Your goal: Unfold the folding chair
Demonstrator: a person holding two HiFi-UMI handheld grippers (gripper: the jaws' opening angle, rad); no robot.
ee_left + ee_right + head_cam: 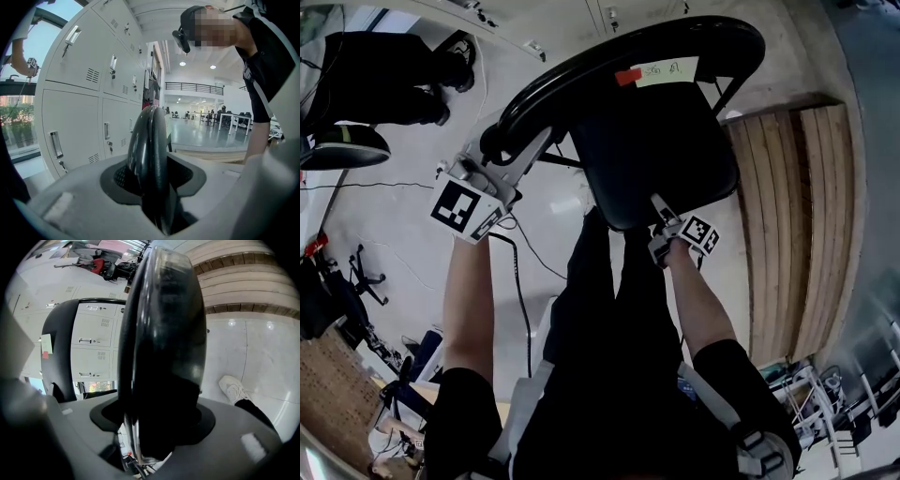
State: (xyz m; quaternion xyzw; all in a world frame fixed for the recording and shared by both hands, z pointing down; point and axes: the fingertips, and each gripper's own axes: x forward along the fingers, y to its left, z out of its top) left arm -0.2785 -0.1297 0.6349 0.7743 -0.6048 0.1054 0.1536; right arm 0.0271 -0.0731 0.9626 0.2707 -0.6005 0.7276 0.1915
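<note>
Floor (pixel 403 141): pale, smooth, glossy. It lies open to the left of and beyond the chair (pixel 656 141).
Planks (pixel 787 216): a band of long wooden boards along the right, its near corner just beside the chair's right side. This is the tightest edge.
Lockers (pixel 89 93): grey metal doors with vents and handles, seen in the left gripper view on the left, beyond the chair.

The chair is black and stands straight ahead of the person's legs. The backrest (pixel 609 56) is a curved, shiny bar across the top. The seat (pixel 666 159) is a matte, rounded slab below it, with its near edge toward the person.

A second person (pixel 384 80) in dark clothes is at the far left, well apart from the chair. A chair base (pixel 366 272) and clutter sit at the left edge, also well apart.

Left gripper (pixel 520 150): white, with a marker cube. It is clamped on the left end of the backrest, and the rim (pixel 147 145) fills the space between the jaws, edge-on.
Right gripper (pixel 664 214): at the seat's near edge. The seat (pixel 164 348) stands between the jaws, which are wide apart. A sliver of light shows at one side, so there is no firm clamp.

A black cable (pixel 520 291) trails over the floor from the left gripper toward the person.
A white shoe (pixel 234 389) shows on the floor in the right gripper view, to the right of the seat.
A white label (pixel 661 72) with a red tab is stuck on the backrest, top centre.
</note>
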